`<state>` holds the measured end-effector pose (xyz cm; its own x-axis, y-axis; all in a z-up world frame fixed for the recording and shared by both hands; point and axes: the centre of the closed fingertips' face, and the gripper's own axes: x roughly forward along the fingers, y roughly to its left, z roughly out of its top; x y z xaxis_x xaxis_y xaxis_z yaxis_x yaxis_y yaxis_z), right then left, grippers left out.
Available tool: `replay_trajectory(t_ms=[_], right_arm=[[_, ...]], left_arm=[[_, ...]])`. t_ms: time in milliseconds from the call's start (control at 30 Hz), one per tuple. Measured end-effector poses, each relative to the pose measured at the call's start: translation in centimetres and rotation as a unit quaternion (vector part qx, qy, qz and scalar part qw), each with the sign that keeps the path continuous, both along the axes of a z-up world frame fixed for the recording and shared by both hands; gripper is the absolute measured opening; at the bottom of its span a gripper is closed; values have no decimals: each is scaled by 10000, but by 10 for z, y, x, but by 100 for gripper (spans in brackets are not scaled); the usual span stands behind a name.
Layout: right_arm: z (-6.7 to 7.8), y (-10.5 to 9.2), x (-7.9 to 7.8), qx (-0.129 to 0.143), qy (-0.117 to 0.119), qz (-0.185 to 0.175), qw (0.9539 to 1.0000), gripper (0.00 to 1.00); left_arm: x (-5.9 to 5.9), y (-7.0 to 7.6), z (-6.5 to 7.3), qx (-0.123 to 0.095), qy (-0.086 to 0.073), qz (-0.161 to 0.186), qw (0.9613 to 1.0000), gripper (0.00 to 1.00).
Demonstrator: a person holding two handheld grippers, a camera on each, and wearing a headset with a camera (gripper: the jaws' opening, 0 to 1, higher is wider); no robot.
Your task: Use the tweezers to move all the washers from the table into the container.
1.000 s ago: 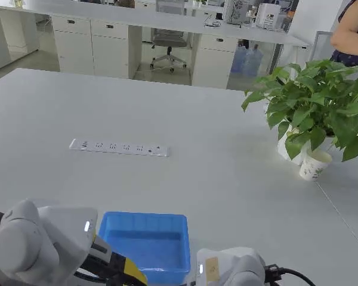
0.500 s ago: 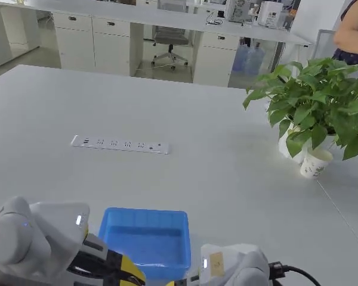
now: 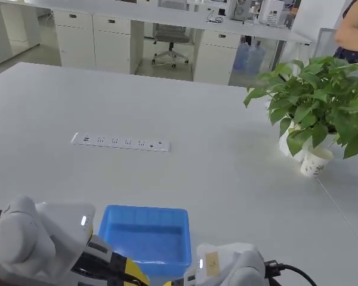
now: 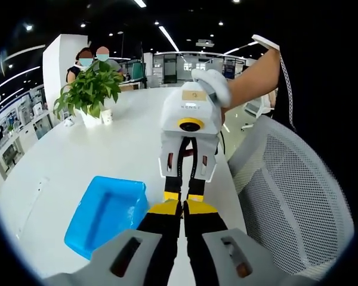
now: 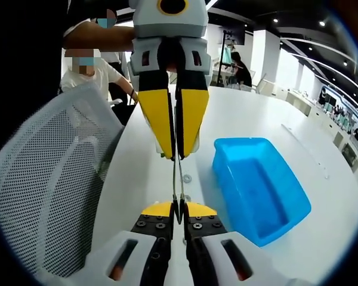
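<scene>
Nose to nose, the right tongs (image 5: pixel 179 213) and left tongs (image 4: pixel 182 208) are both pinched narrow on the thin tweezers (image 5: pixel 176 179), one at each end. A washer (image 5: pixel 187 178) lies on the tabletop (image 5: pixel 137 179) just below the tweezers, between the two tongs. The blue container (image 5: pixel 259 190) sits beside them, apart from the washer.
</scene>
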<state>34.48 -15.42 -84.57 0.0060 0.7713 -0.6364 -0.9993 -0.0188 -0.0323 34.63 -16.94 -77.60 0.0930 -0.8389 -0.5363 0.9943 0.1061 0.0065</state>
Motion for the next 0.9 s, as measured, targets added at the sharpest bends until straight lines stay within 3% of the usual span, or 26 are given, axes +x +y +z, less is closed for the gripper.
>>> replay_trajectory(t_ms=[900], right_arm=[[-8,4,-6,-114,-39,80,9999,13]], left_arm=[[-5,-9,-6,16,103,-164,9998,4]])
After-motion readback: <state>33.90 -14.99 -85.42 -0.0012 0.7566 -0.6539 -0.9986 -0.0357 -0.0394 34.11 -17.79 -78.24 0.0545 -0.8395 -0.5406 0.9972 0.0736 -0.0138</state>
